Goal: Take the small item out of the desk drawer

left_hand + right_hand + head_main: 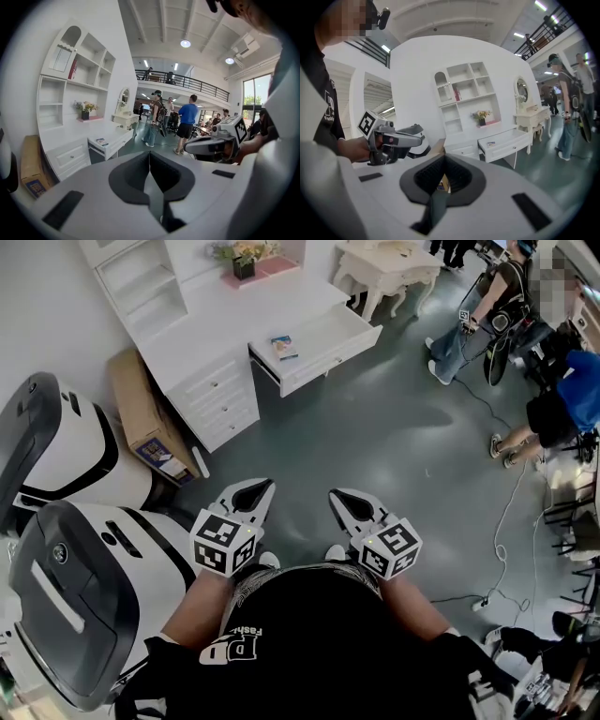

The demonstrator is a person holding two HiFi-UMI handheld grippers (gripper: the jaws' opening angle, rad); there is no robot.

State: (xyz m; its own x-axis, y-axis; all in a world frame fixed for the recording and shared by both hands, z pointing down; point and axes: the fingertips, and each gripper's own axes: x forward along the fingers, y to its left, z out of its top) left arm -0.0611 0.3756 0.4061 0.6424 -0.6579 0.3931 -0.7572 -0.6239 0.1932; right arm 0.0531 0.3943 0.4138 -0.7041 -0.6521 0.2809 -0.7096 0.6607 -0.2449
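Note:
The white desk stands across the floor with one drawer pulled open. A small blue and orange item lies flat at the drawer's left end; it also shows as the small item and the small item in the gripper views. My left gripper and right gripper are held side by side just in front of my body, far short of the desk. Both point toward it, shut and holding nothing. The left gripper's jaws meet in a seam, and the right gripper's jaws touch at the tips.
A cardboard box leans against the desk's left side. Two white and black machines stand to my left. A flower pot sits on the desk. People and floor cables are to the right, by a second white table.

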